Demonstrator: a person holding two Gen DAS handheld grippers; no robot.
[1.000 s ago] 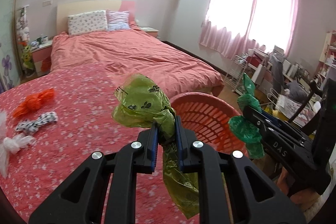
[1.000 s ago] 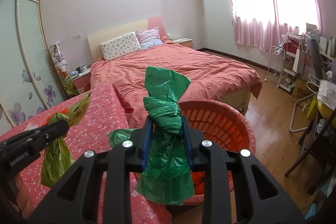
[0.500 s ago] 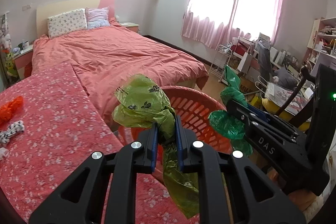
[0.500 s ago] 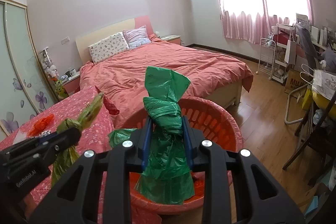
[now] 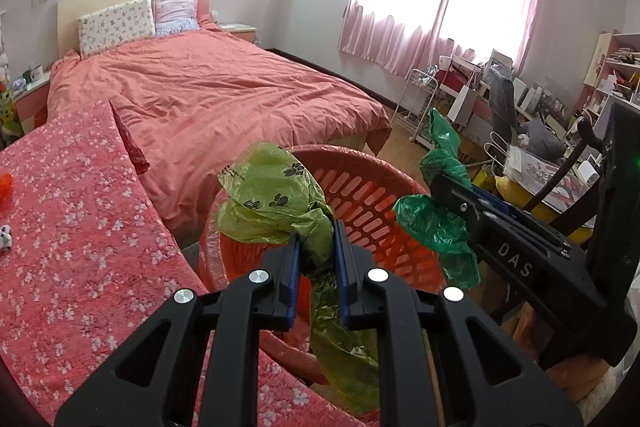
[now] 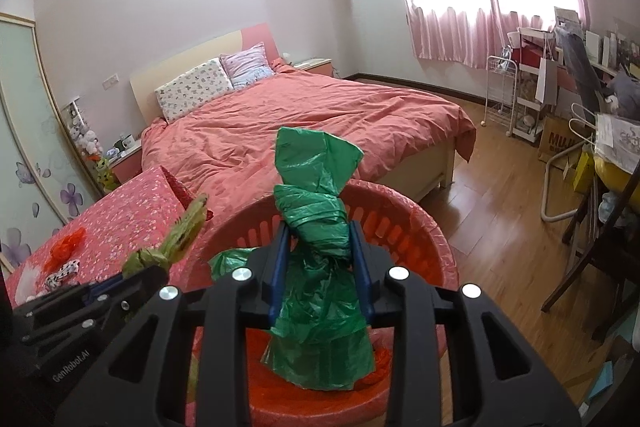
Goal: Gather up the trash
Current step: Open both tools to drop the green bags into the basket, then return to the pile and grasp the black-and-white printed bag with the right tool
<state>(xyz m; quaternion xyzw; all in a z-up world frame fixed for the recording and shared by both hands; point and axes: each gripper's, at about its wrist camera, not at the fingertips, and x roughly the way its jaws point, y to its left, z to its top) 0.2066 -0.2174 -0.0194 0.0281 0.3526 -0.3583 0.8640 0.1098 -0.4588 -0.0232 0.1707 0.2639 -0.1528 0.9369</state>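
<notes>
Since the earlier frames both grippers have come forward and lower, so the red basket, which sat further off in mid-frame, now fills the lower centre of each view, and the flowered surface has slid away to the left. The step in hand looks like the drop: each bag should be let go only once it hangs wholly inside the rim, and the long tails want watching, since thin plastic can drape over the edge or cling to a pad. In the left wrist view the left gripper has its jaws pinched together on the twisted neck of the light green bag, whose puffed top stands above the pads at frame centre and whose tail hangs down over the near rim. In the right wrist view the right gripper holds the dark green bag by its knotted middle; its jaws have just been opening a little, yet the pads appear to press the knot on both sides, the tail dangling over the basket's floor. I judge the dark bag better placed for release; the light one could do with going slightly deeper over the basket first. An orange scrap and a black-and-white scrap lie on the surface at left, not yet collected.
</notes>
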